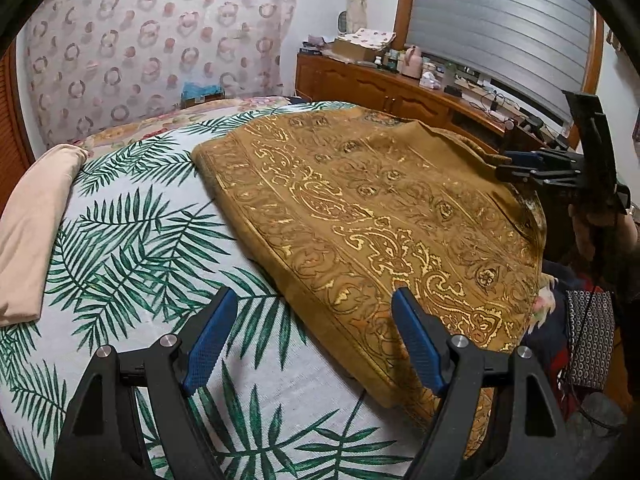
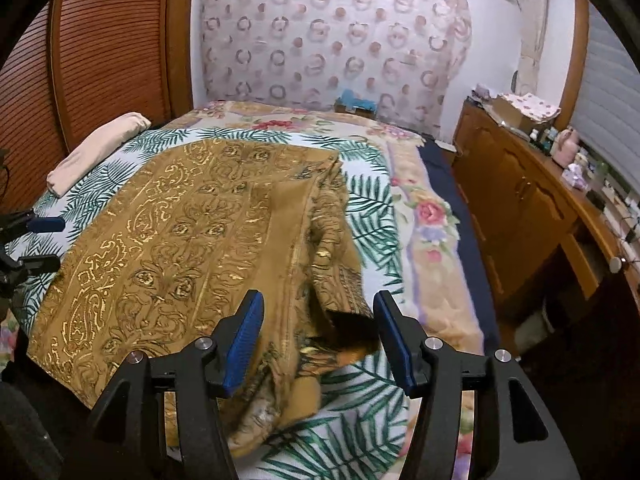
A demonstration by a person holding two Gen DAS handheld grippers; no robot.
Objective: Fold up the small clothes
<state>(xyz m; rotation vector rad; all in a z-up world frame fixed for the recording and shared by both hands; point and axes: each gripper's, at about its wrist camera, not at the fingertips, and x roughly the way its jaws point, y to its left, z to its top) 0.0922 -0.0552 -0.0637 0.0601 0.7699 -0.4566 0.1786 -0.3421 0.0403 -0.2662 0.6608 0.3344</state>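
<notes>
A mustard-brown garment point(image 1: 360, 208) with a gold paisley print lies spread on the palm-leaf bed sheet point(image 1: 132, 240). My left gripper point(image 1: 314, 294) hangs open over the garment's near-left edge, one blue pad above the sheet and the other above the cloth, touching neither. In the right wrist view the garment point(image 2: 180, 240) has a folded-over, rumpled right side. My right gripper point(image 2: 319, 298) is open there, with the bunched corner lying loose between its pads. Each gripper also shows in the other's view: the right gripper point(image 1: 508, 168) at the garment's far right edge, the left gripper point(image 2: 44, 244) at the left.
A folded beige cloth point(image 1: 32, 232) lies at the sheet's left edge. A floral blanket point(image 2: 428, 216) covers the bed's right side. A cluttered wooden dresser point(image 2: 532, 188) runs along the right wall and a louvred wardrobe door point(image 2: 108, 48) stands at the left. Dark clothes point(image 1: 588, 332) are piled at the right.
</notes>
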